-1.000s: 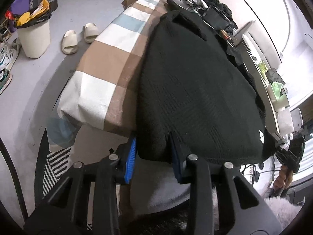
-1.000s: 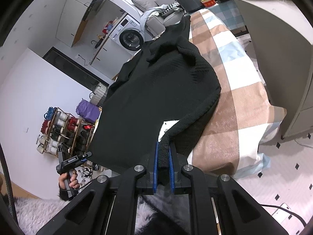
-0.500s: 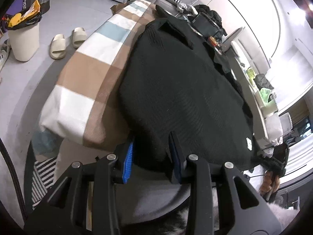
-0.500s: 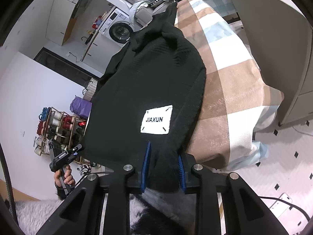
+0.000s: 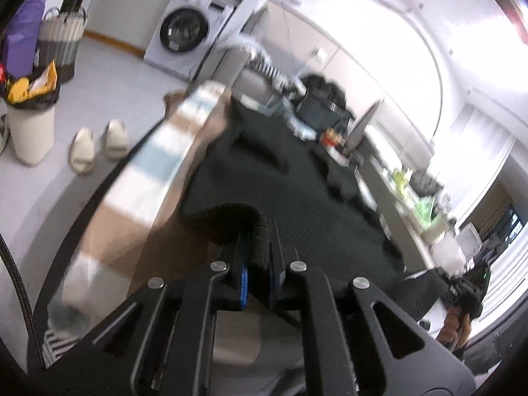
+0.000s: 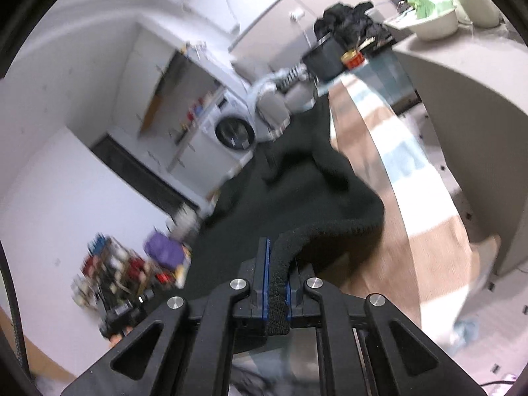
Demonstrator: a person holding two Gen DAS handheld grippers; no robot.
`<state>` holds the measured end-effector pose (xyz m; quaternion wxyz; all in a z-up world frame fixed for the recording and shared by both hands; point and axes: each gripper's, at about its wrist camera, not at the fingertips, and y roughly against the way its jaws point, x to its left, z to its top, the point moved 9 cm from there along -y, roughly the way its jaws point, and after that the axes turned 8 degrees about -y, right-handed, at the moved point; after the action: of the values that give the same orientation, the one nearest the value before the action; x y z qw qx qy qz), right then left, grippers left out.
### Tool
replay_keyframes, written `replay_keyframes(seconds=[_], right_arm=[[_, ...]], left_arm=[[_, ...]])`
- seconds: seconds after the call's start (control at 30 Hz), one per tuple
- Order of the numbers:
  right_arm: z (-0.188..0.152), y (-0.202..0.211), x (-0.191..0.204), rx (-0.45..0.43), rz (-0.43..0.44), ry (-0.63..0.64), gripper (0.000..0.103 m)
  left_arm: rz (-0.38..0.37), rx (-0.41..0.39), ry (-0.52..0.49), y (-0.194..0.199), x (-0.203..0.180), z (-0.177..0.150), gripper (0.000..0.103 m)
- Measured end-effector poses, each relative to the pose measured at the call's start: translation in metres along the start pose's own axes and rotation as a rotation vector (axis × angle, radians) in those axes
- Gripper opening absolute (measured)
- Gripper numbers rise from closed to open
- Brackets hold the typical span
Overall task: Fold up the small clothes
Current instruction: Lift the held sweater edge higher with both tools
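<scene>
Both tongs (image 5: 256, 250) (image 6: 276, 264) just clenched sweater (image 5: 297, 198) hem, lifted | slippers (image 5: 99, 145), bin (image 5: 29, 132) aside

Each gripper (image 5: 255, 257) (image 6: 275, 275) is matte black plastic with silver screw heads and blue pads inside its fingers.

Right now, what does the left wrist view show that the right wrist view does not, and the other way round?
Only the left wrist view shows the pair of slippers on the floor and the white bin beside them. Only the right wrist view shows the shoe rack against the wall and the green-filled basin on the counter. Both show the black sweater lying on the checked cloth, the washing machine behind, and a gripper shut on the sweater's hem: the left gripper in its view, the right gripper in its own.
</scene>
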<state>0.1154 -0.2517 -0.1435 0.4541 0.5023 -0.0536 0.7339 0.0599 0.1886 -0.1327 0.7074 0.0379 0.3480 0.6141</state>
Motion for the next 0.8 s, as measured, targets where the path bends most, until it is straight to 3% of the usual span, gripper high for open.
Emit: replay_keyframes(seconds=[0.17,0.3,0.47,0.7,0.8], right_arm=[[0.022,0.008,0.02,-0.096,0.092,-0.013,0.007],[0.024,0.023,0.04,-0.123,0.162,0.021,0.007],[0.028,0.059,0.06,-0.173,0.266,0.045,0.007],[0.021,0.104,0.088,-0.203,0.343,0.111,0.007],[0.016,0.11,0.098,-0.19,0.313,0.173,0.007]], left_arm=[[-0.031,-0.126,-0.011,0.022,-0.016,0.033,0.005],[-0.056,-0.208,-0.046,0.056,-0.03,0.045,0.005],[-0.042,-0.27,-0.054,0.093,-0.037,0.047,0.005],[-0.05,-0.332,-0.073,0.136,-0.053,0.043,0.005],[-0.036,-0.347,-0.095,0.149,-0.062,0.04,0.005]])
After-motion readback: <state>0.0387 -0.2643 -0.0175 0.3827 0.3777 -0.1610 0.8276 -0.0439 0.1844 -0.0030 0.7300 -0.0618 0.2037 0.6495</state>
